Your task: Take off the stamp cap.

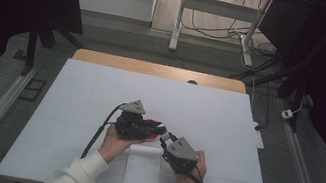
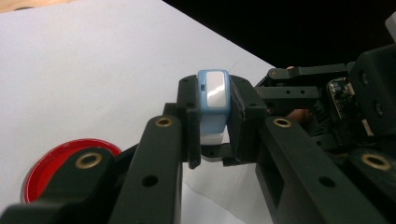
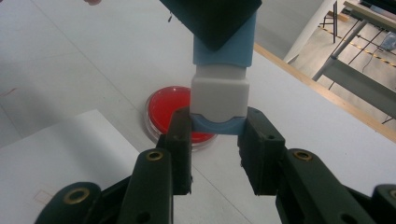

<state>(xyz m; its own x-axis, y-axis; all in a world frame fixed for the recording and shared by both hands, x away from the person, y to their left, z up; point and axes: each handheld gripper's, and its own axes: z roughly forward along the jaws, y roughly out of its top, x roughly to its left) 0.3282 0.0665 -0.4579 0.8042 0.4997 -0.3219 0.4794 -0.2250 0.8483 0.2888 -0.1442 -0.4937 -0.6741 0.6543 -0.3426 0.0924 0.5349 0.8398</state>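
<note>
A small blue-and-white block (image 2: 214,91), perhaps a stamp, hangs above the table between both grippers. My left gripper (image 2: 212,116) is shut on its blue upper part. My right gripper (image 3: 218,128) is shut on the blue end below the white middle section (image 3: 219,98). In the high view the left gripper (image 1: 151,129) and right gripper (image 1: 167,139) meet tip to tip at the table's middle. A round red dish (image 3: 168,109) lies flat on the white surface just beneath them, also seen as the red dish (image 2: 51,163) and the red dish (image 1: 157,126).
A large white board (image 1: 100,90) covers the wooden table (image 1: 155,68). A smaller white sheet (image 1: 142,169) lies near the front edge between the person's forearms. Metal rails run along both sides, and a desk frame (image 1: 216,9) stands beyond the table.
</note>
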